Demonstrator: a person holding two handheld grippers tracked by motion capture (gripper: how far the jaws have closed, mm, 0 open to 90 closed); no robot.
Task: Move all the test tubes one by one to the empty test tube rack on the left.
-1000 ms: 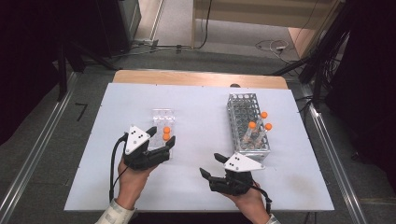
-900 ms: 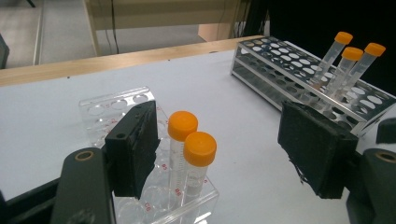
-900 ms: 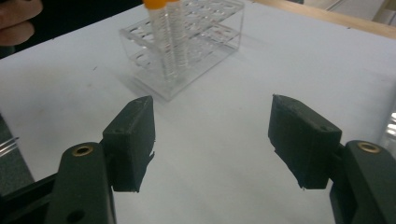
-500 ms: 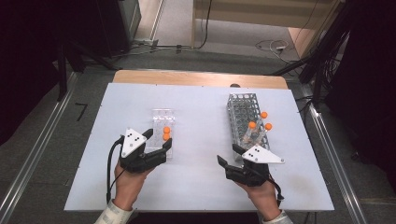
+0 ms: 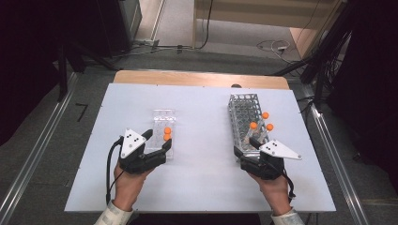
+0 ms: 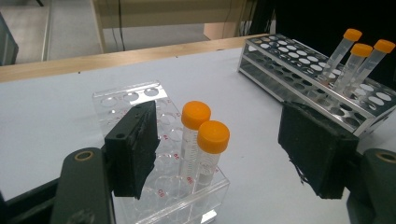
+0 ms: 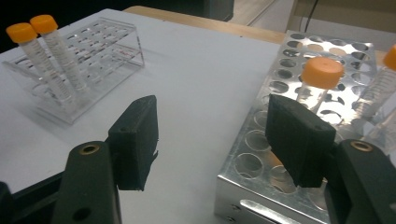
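A clear plastic rack (image 5: pixel 162 117) (image 6: pixel 140 100) holds two orange-capped tubes (image 5: pixel 167 133) (image 6: pixel 195 135) at its near end. My left gripper (image 5: pixel 158 140) (image 6: pixel 224 149) is open, with a jaw on each side of those tubes and neither pad touching them. A metal rack (image 5: pixel 244 108) (image 7: pixel 285 65) carries three orange-capped tubes (image 5: pixel 262 123) (image 7: pixel 321 77). At that rack's near end, my right gripper (image 5: pixel 248 150) (image 7: pixel 217 140) is open. Its jaws have just been closing a little, with only the rack's near corner between them. One jaw hangs over the rack's holes.
The white table (image 5: pixel 202 187) has bare room between the two racks and along its front edge. A wooden strip (image 5: pixel 202 78) runs along the far edge. The metal rack stands close to the table's right side.
My right gripper has moved right and forward, from the open table middle to the near end of the metal rack. The left gripper has stayed at the clear rack.
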